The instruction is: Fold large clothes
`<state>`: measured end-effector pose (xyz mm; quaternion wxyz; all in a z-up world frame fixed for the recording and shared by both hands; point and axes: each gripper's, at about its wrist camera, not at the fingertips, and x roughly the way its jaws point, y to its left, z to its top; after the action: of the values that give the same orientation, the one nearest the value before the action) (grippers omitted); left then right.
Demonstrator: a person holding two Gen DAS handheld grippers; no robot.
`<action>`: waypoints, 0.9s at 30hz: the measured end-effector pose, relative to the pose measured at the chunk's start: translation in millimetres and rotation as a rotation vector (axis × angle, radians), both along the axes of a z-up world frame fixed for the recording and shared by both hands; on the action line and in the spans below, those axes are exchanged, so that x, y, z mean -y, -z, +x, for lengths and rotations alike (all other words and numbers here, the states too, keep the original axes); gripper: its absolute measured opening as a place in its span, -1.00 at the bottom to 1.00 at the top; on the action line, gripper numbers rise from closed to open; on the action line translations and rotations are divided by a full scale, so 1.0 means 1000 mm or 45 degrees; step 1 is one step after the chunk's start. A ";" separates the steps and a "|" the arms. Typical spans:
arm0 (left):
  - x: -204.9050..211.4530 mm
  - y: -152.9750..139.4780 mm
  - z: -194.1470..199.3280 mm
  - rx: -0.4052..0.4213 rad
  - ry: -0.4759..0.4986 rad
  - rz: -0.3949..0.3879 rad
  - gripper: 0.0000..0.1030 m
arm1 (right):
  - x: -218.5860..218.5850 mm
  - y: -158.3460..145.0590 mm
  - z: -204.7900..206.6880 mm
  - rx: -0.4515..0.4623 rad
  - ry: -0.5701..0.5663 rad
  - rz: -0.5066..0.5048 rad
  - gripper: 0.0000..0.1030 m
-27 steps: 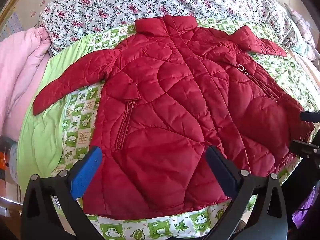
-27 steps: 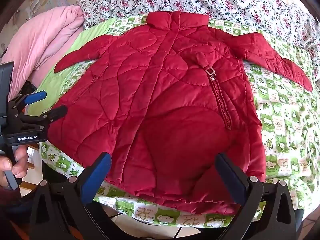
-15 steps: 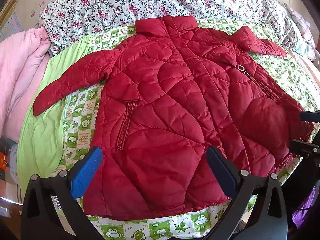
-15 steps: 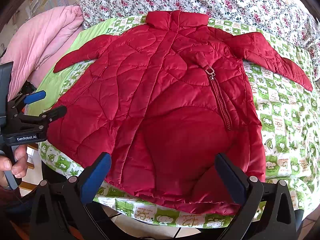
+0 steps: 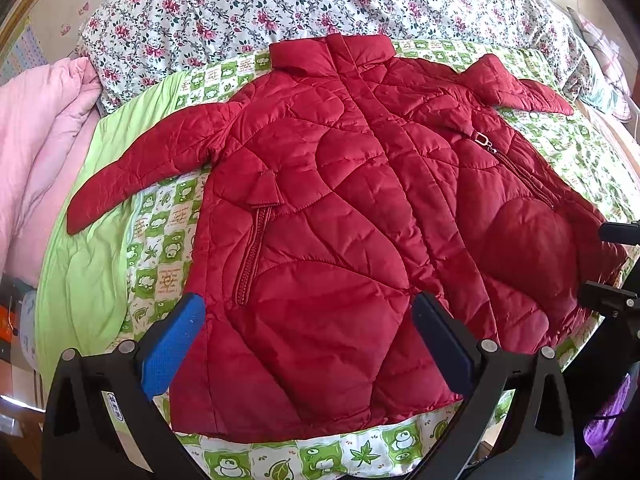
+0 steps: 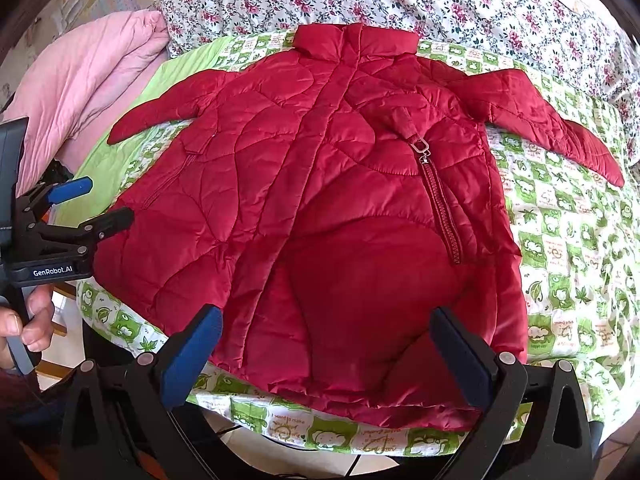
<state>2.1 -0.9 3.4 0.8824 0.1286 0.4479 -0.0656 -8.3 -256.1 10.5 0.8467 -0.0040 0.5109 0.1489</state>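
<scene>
Jacket (image 6: 320, 208) hem partly behind right hand-held gripper (image 6: 324, 344) fingers; pocket contents perhaps hidden.

Black left hand-held gripper (image 6: 94, 202) with blue pads, silver screws, white "GenRobot.AI" marking, bare-skinned hand (image 6: 28, 322)

Red quilted jacket (image 5: 340, 216), green-checked blanket (image 6: 568, 240)

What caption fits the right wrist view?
Open right gripper above the hem of a red quilted jacket spread flat on a frog-print blanket.
</scene>
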 end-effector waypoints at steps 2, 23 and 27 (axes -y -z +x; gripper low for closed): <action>0.001 0.000 0.001 -0.028 0.004 -0.004 1.00 | 0.000 -0.001 -0.001 -0.015 0.000 0.006 1.00; 0.008 0.005 0.005 -0.030 0.026 0.072 1.00 | 0.002 0.002 0.001 0.042 0.005 -0.001 1.00; 0.009 0.007 0.007 -0.042 0.026 0.101 1.00 | 0.005 0.004 0.004 0.052 0.010 0.004 1.00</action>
<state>8.8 -10.0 -3.6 0.8683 0.1671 0.4633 -0.0587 -4.3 -261.4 6.5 0.8575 -0.0037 0.4932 0.1461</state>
